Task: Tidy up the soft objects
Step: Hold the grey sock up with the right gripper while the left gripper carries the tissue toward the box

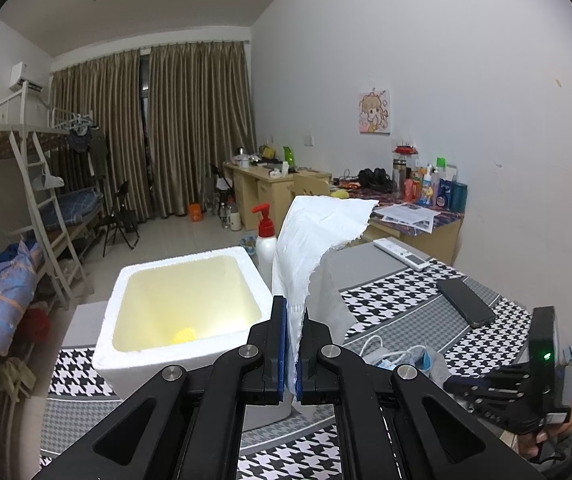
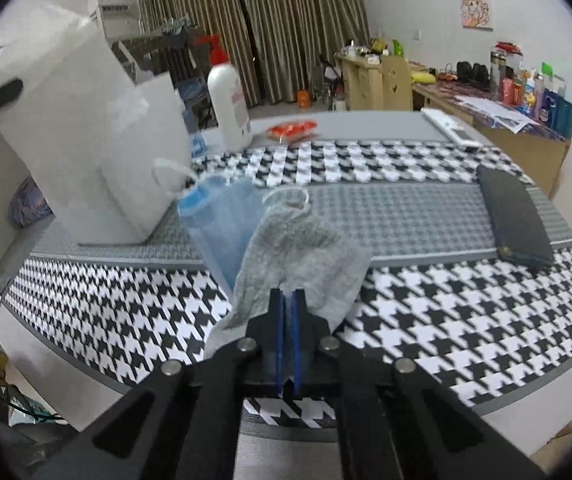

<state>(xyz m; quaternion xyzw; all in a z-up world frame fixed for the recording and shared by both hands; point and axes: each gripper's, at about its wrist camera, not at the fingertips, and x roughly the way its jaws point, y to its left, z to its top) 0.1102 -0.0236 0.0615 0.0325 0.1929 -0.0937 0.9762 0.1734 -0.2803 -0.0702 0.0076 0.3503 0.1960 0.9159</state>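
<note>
Two grippers, both loaded! The left gripper (image 1: 295, 344) pinches a white paper towel (image 1: 310, 240), holding it up beside the open foam box (image 1: 182, 300). The right gripper (image 2: 287, 320) is clamped on a grey cloth (image 2: 298, 252), lifting it above the houndstooth desk (image 2: 466, 320) with a blue face mask (image 2: 222, 216) just behind it.
</note>
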